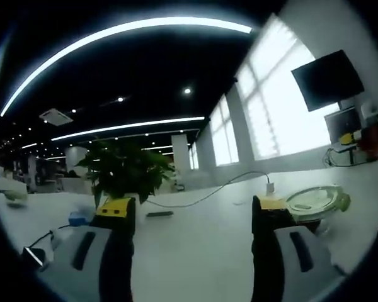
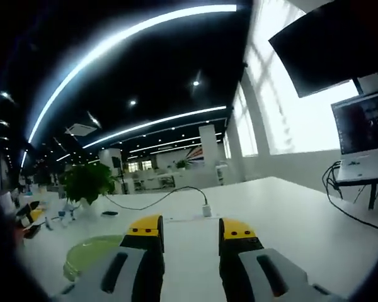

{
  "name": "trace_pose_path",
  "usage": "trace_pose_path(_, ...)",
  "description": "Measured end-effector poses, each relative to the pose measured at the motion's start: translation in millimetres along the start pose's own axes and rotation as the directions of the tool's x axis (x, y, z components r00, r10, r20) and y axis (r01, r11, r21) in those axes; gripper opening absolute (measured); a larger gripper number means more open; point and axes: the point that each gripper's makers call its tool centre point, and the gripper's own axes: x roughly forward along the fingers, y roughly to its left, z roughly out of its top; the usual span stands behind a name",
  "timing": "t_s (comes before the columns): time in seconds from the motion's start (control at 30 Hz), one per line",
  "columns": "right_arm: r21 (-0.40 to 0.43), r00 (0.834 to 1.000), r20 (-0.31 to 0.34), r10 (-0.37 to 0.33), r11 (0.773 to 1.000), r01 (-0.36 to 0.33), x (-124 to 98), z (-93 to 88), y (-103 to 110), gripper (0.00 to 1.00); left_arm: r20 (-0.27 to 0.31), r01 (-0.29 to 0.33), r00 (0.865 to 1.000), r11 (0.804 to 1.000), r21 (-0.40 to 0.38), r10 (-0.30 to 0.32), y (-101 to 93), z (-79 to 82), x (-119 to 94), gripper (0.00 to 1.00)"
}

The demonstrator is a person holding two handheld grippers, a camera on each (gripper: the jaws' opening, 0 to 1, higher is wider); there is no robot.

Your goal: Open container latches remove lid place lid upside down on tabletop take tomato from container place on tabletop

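A: Where's the container [image 1: 315,204]?
B: On the white surface [image 1: 201,239], lid [image 1: 314,199] on. In the left gripper view it's just right of the left hand-held gripper [image 1: 192,217], by the right jaw tip, not between the jaws. In the right gripper view it's lower left, beside the right hand-held gripper [image 2: 191,234].
A: Jaws?
B: Left spread wide, empty. Right parted with a narrower gap, also empty.
A: Surroundings?
B: Potted plant [image 1: 123,170] and a white cable [image 2: 157,200] further back.
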Motion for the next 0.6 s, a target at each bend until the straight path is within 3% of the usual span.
trace_pose_path(0.33, -0.028, 0.997, -0.049, 0.066, 0.997, -0.067, 14, -18.1, 29, 0.29, 0.002, 0.007, 1.0, 1.0, 0.009, -0.007, -3.3, 3.7, 2, 0.69)
trace_pose_path(0.6, 0.026, 0.988, -0.119, 0.103, 0.995, -0.1, 17, -54.1, 51, 0.29, 0.005, -0.009, 1.0, 1.0, 0.01, 0.009, -1.9, 5.9, 1, 0.65)
